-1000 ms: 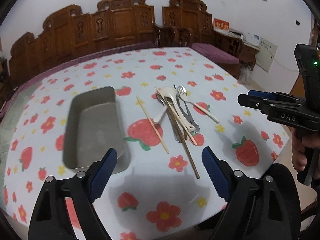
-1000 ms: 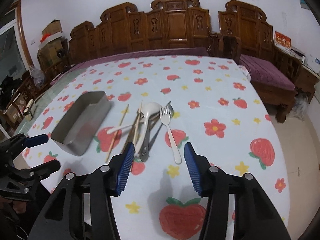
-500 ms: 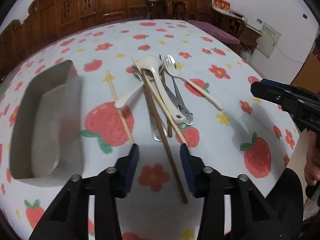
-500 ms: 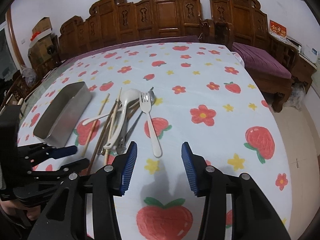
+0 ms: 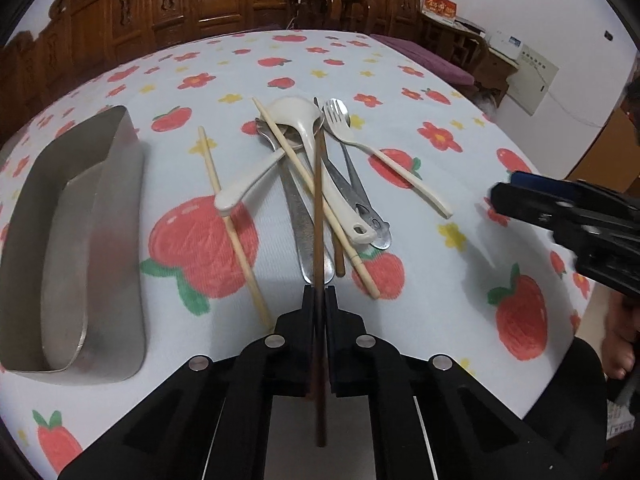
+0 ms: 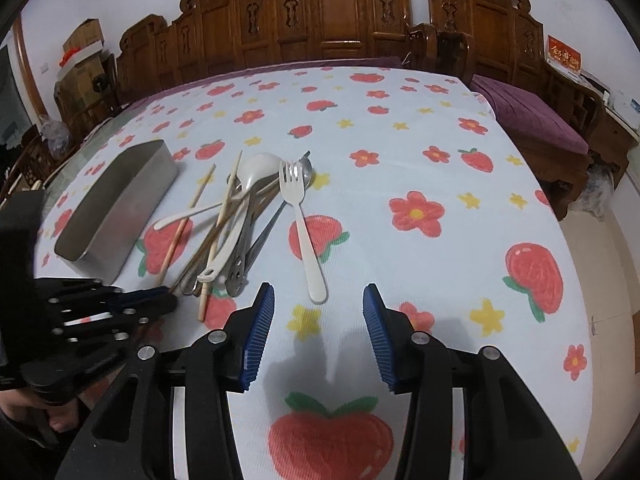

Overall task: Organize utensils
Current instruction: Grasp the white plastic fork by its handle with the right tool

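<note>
A pile of utensils lies mid-table: a dark brown chopstick [image 5: 318, 208], pale chopsticks [image 5: 228, 220], a white ladle [image 5: 316, 148], a white fork [image 5: 384, 160] and metal spoons [image 5: 300, 216]. My left gripper [image 5: 319, 294] is shut on the near end of the dark brown chopstick, whose far end lies in the pile. It shows at the left of the right wrist view [image 6: 160, 298]. My right gripper [image 6: 318, 328] is open and empty, just short of the white fork's [image 6: 304, 232] handle. An empty steel tray [image 5: 68, 240] stands left of the pile.
The table has a strawberry-and-flower cloth [image 6: 440, 184]. Carved wooden chairs [image 6: 344, 24] line its far side. A purple-cushioned bench [image 6: 532, 120] stands at the right. The table's right edge drops to the floor [image 6: 604, 280].
My left gripper moved forward and down to the pile and shut on the dark brown chopstick. My right gripper moved slightly closer to the fork and stayed open.
</note>
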